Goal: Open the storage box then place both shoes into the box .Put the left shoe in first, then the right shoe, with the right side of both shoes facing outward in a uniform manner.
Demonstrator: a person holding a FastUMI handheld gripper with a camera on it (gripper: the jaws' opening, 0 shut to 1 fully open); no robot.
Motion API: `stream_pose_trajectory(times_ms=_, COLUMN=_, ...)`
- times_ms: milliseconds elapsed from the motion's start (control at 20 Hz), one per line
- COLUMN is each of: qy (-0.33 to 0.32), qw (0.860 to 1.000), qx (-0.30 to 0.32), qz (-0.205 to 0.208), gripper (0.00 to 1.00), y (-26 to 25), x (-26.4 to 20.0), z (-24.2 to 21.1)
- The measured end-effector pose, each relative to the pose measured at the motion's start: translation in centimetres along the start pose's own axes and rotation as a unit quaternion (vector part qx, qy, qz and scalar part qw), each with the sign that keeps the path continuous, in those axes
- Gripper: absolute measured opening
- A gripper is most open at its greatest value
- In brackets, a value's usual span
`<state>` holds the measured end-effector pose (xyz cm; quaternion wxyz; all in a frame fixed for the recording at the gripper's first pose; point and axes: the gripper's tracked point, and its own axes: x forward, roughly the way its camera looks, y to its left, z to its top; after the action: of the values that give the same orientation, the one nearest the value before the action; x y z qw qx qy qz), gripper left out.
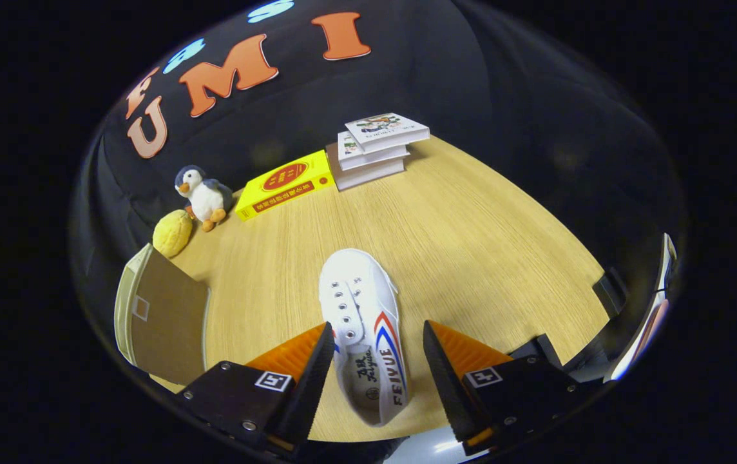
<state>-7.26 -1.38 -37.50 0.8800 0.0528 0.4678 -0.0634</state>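
In the gripper view, the gripper (376, 351) sits with its fingers spread wide apart, not grasping anything. A white canvas shoe (364, 322) lies on the wooden tabletop (484, 238) right between the two fingers, heel end near and toe pointing away. Its laces are out, so the eyelets show, and red and blue stripes run along the side facing right. The left finger looks to be just about at the shoe's edge, though whether it touches is hard to say; the right finger is clearly apart from it.

Off to the left, pretty near, is the storage box (159, 316), with a pale rim and a brown panel facing up. Just beyond it sits a yellow plush thing (172, 233), and a toy penguin (203, 196) stands beside that. Further back, a yellow book (285, 183) lies flat, and a stack of white books (375, 148) sits just to its right at the far edge.
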Motion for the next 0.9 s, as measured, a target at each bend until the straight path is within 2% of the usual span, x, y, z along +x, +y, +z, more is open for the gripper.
stream_pose_trajectory(times_ms=300, qy=0.063, qw=0.997, qx=-0.020, qz=0.027, gripper=0.68, y=-0.2, x=3.1, z=-3.6)
stream_pose_trajectory(times_ms=400, qy=0.067, qw=0.996, qx=-0.011, qz=0.053, gripper=0.54, y=0.3, x=3.4, z=-3.4)
stream_pose_trajectory(times_ms=450, qy=0.068, qw=0.996, qx=-0.012, qz=0.056, gripper=0.41, y=0.1, x=3.6, z=-3.4)
stream_pose_trajectory(times_ms=500, qy=0.064, qw=0.996, qx=-0.006, qz=0.060, gripper=0.37, y=-0.1, x=3.5, z=-3.1)
stream_pose_trajectory(times_ms=550, qy=0.057, qw=0.997, qx=0.002, qz=0.058, gripper=0.24, y=-0.4, x=3.5, z=-2.8)
stream_pose_trajectory(times_ms=600, qy=0.049, qw=0.997, qx=0.016, qz=0.053, gripper=0.18, y=-0.7, x=3.5, z=-2.1)
stream_pose_trajectory(times_ms=650, qy=0.053, qw=0.997, qx=0.022, qz=0.054, gripper=0.05, y=-0.6, x=3.4, z=-1.9)
stream_pose_trajectory(times_ms=800, qy=0.036, qw=0.998, qx=0.028, qz=0.047, gripper=0.02, y=0.1, x=2.7, z=-0.2)
stream_pose_trajectory(times_ms=900, qy=0.020, qw=0.997, qx=0.047, qz=0.062, gripper=0.01, y=1.6, x=1.4, z=1.5)
